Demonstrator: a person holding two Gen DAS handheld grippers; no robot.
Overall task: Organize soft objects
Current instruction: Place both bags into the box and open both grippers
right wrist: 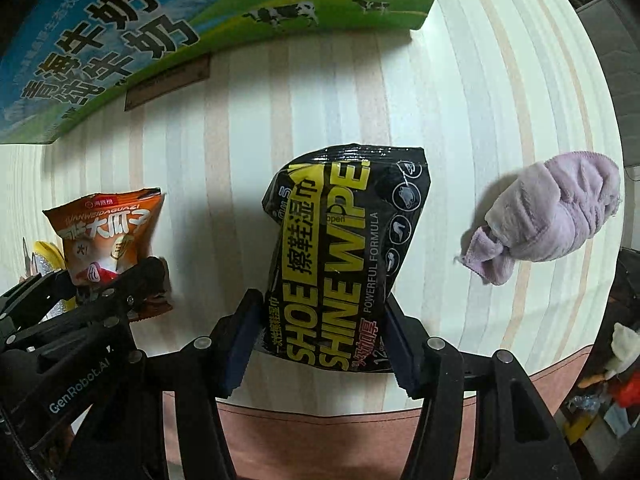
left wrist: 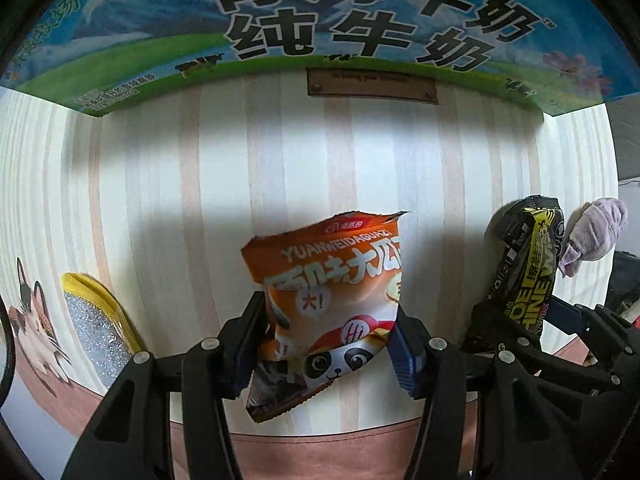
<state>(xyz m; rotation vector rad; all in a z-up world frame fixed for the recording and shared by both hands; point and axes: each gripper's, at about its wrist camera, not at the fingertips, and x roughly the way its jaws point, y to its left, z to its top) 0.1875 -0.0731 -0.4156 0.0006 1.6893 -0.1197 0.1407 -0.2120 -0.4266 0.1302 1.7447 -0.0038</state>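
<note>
My left gripper point(left wrist: 330, 320) is shut on an orange snack bag with a panda point(left wrist: 332, 300) and holds it upright over the striped tablecloth point(left wrist: 200, 200). The bag also shows at the left of the right wrist view point(right wrist: 108, 236). My right gripper point(right wrist: 320, 320) is shut on a black and yellow shoe wipes pack point(right wrist: 344, 256), also upright; the pack shows at the right of the left wrist view point(left wrist: 520, 276). A lilac knotted cloth point(right wrist: 548, 220) lies on the table to the right of the pack, apart from both grippers.
A large milk carton box point(left wrist: 320, 20) stands at the far side of the table, also in the right wrist view point(right wrist: 160, 28). A yellow-edged silver scouring pad point(left wrist: 96, 320) lies at the left. The table's front edge with a pink border point(right wrist: 360, 424) is close below the grippers.
</note>
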